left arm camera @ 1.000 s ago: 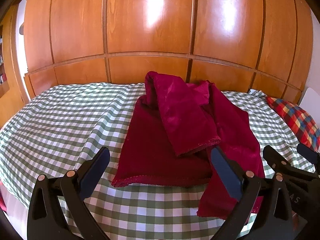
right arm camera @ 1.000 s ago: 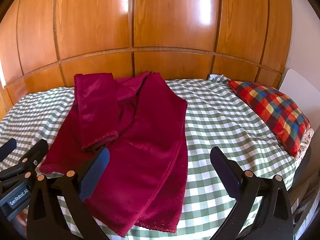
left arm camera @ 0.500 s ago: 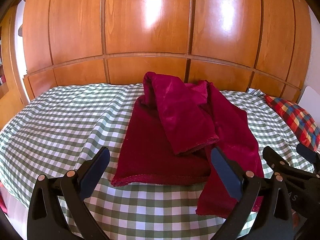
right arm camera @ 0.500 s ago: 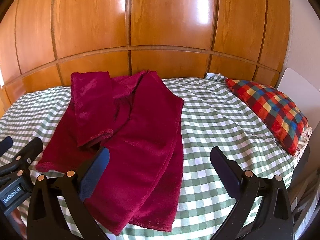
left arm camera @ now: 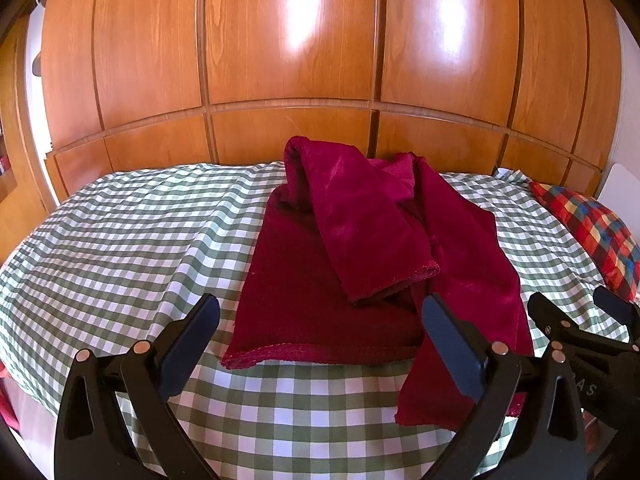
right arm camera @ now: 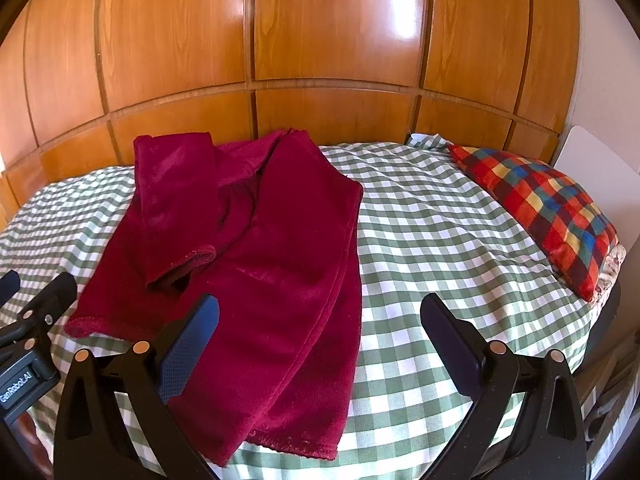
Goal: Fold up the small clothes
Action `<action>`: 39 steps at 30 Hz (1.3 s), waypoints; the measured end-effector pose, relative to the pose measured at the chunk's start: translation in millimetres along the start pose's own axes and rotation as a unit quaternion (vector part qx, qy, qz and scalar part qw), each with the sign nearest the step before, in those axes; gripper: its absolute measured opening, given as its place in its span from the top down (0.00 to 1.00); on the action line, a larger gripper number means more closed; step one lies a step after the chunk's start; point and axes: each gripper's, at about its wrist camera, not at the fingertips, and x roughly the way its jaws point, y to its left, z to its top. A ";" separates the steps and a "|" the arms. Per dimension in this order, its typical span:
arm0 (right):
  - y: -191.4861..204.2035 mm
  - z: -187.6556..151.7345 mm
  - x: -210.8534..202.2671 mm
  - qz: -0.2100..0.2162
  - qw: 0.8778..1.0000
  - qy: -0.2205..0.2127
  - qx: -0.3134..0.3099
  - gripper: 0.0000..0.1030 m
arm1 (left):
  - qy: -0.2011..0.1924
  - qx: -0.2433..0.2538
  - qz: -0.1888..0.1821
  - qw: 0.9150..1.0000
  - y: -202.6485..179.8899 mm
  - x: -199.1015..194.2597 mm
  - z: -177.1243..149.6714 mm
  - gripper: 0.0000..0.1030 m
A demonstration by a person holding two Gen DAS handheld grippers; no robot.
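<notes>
left wrist: low, faces headboard (left arm camera: 288, 40) | right wrist: same | shared: red garment (left arm camera: 360, 240) (right arm camera: 248, 240)

Crimson garment (left arm camera: 360, 264): plush velvety cloth, soft sheen. Gingham bedsheet (left arm camera: 120, 248): matt woven cloth. Wardrobe doors (left arm camera: 288, 40): glossy varnished wood.

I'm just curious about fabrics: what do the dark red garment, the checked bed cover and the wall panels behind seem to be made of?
The dark red garment looks like velvet or plush fleece: soft sheen, fuzzy nap, stitched hems. The checked bed cover seems thin woven cotton gingham, matte and lightly wrinkled. The wall panels look like varnished wood or veneer, with visible grain and glossy window reflections.
</notes>
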 end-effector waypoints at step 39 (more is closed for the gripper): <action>2.0 -0.9 23.1 0.005 1.000 0.020 -0.005 0.03 | 0.022 0.001 0.010 1.000 10.7 28.4 9.2 0.02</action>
